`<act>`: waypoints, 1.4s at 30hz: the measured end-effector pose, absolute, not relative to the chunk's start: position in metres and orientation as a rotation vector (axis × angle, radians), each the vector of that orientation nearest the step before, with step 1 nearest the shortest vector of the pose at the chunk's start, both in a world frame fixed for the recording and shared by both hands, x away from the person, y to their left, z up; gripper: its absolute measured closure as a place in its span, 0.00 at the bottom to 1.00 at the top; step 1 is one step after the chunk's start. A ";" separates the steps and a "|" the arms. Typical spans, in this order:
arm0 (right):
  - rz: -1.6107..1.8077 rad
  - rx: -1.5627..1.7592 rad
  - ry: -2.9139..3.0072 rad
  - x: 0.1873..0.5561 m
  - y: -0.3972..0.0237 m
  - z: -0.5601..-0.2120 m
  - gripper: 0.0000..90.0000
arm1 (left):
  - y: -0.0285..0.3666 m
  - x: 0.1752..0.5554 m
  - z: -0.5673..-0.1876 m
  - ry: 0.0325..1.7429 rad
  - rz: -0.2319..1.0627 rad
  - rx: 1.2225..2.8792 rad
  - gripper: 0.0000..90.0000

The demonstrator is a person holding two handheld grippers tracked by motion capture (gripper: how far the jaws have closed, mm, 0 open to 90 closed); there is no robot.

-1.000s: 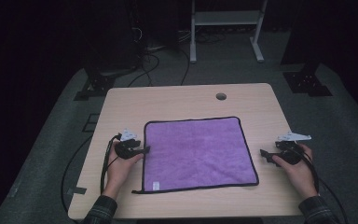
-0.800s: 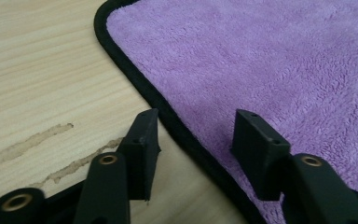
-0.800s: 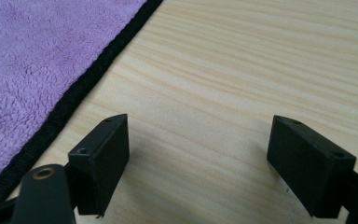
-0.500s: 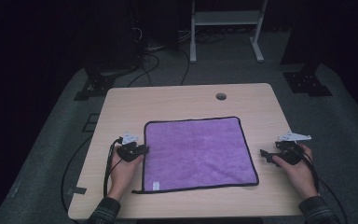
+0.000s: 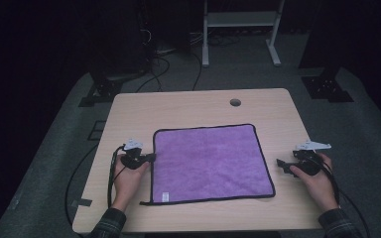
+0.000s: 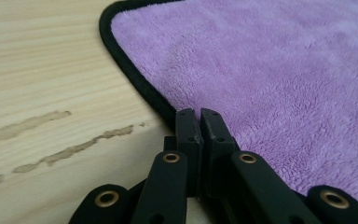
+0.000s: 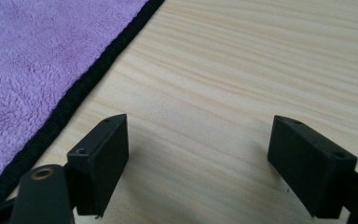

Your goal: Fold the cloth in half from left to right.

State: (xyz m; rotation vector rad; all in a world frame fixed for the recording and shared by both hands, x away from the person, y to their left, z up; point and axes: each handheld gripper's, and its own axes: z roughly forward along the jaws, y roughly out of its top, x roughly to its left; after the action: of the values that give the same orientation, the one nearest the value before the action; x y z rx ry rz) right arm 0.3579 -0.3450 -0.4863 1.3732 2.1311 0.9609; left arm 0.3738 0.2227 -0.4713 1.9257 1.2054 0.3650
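The purple cloth (image 5: 211, 163) lay flat mid-surface, nearer the front edge. The left tool (image 6: 199, 114) had just been closing and sat pinched on the cloth's black hem at its left side; that thin bite could slip on lifting. The right tool (image 7: 196, 163) gaped wide over bare wood, off the cloth's right edge, so 1 side might drag.
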 end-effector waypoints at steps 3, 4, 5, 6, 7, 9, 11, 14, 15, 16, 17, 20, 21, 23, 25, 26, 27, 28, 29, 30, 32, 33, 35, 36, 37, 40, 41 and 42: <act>0.961 1.373 2.133 0.358 -0.345 -0.486 0.21 | 0.232 0.374 -0.468 1.224 0.370 1.902 0.97; 0.961 1.373 2.133 0.358 -0.345 -0.486 0.21 | 0.232 0.374 -0.468 1.224 0.370 1.902 0.97; 0.958 1.374 2.136 0.358 -0.345 -0.486 0.19 | 0.234 0.374 -0.467 1.230 0.371 1.896 0.97; 0.958 1.374 2.136 0.358 -0.345 -0.486 0.19 | 0.237 0.374 -0.467 1.236 0.372 1.895 0.97; 0.956 1.378 2.134 0.358 -0.345 -0.486 0.18 | 0.242 0.375 -0.464 1.242 0.379 1.888 0.97; 0.952 1.382 2.137 0.358 -0.344 -0.487 0.16 | 0.248 0.375 -0.461 1.254 0.390 1.873 0.97; 0.949 1.386 2.136 0.358 -0.344 -0.487 0.14 | 0.251 0.376 -0.460 1.257 0.397 1.870 0.97; 0.946 1.384 2.138 0.359 -0.344 -0.487 0.13 | 0.261 0.377 -0.458 1.279 0.400 1.859 0.97; 0.946 1.384 2.138 0.359 -0.344 -0.487 0.13 | 0.268 0.377 -0.458 1.297 0.405 1.851 0.97; 0.946 1.384 2.138 0.359 -0.344 -0.487 0.13 | 0.268 0.377 -0.458 1.297 0.405 1.851 0.97; 0.946 1.384 2.138 0.359 -0.344 -0.487 0.13 | 0.276 0.378 -0.456 1.316 0.416 1.838 0.97; 0.946 1.384 2.138 0.359 -0.344 -0.487 0.13 | 0.287 0.379 -0.454 1.338 0.425 1.816 0.97; 0.946 1.384 2.138 0.359 -0.344 -0.487 0.13 | 0.291 0.378 -0.453 1.340 0.417 1.806 0.97; 0.946 1.384 2.138 0.359 -0.344 -0.487 0.13 | 0.293 0.378 -0.452 1.327 0.396 1.784 0.97; 0.946 1.384 2.138 0.359 -0.344 -0.487 0.13 | 0.293 0.377 -0.449 1.312 0.378 1.755 0.97; 0.946 1.384 2.138 0.359 -0.344 -0.487 0.13 | 0.293 0.377 -0.449 1.312 0.378 1.755 0.96; 0.946 1.384 2.138 0.359 -0.344 -0.487 0.13 | 0.292 0.377 -0.447 1.287 0.355 1.740 0.96; 0.945 1.384 2.138 0.359 -0.344 -0.487 0.13 | 0.290 0.377 -0.445 1.273 0.354 1.740 0.96; 0.945 1.384 2.137 0.359 -0.344 -0.487 0.13 | 0.290 0.377 -0.445 1.273 0.354 1.740 0.96; 0.945 1.385 2.137 0.359 -0.344 -0.487 0.13 | 0.288 0.377 -0.442 1.248 0.343 1.725 0.96; 0.945 1.385 2.137 0.359 -0.344 -0.487 0.13 | 0.285 0.377 -0.439 1.225 0.333 1.720 0.96; 0.945 1.385 2.137 0.359 -0.344 -0.487 0.13 | 0.282 0.377 -0.438 1.221 0.324 1.709 0.96; 0.945 1.385 2.137 0.359 -0.344 -0.487 0.13 | 0.276 0.378 -0.436 1.186 0.311 1.711 0.96; 0.945 1.384 2.137 0.359 -0.344 -0.487 0.13 | 0.274 0.378 -0.435 1.181 0.307 1.709 0.96; 0.945 1.385 2.137 0.359 -0.344 -0.487 0.13 | 0.271 0.379 -0.434 1.167 0.300 1.711 0.96; 0.945 1.385 2.137 0.359 -0.344 -0.487 0.13 | 0.266 0.380 -0.432 1.142 0.285 1.707 0.96; 0.945 1.385 2.137 0.359 -0.344 -0.487 0.13 | 0.262 0.381 -0.432 1.133 0.278 1.710 0.96; 0.945 1.385 2.137 0.359 -0.344 -0.487 0.13 | 0.259 0.382 -0.430 1.123 0.276 1.718 0.96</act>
State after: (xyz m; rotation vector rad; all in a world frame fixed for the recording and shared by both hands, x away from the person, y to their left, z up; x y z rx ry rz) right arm 0.3587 -0.3438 -0.4868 1.3849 2.1371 0.9450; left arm 0.3822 0.2588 -0.4302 1.7179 1.1229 0.2763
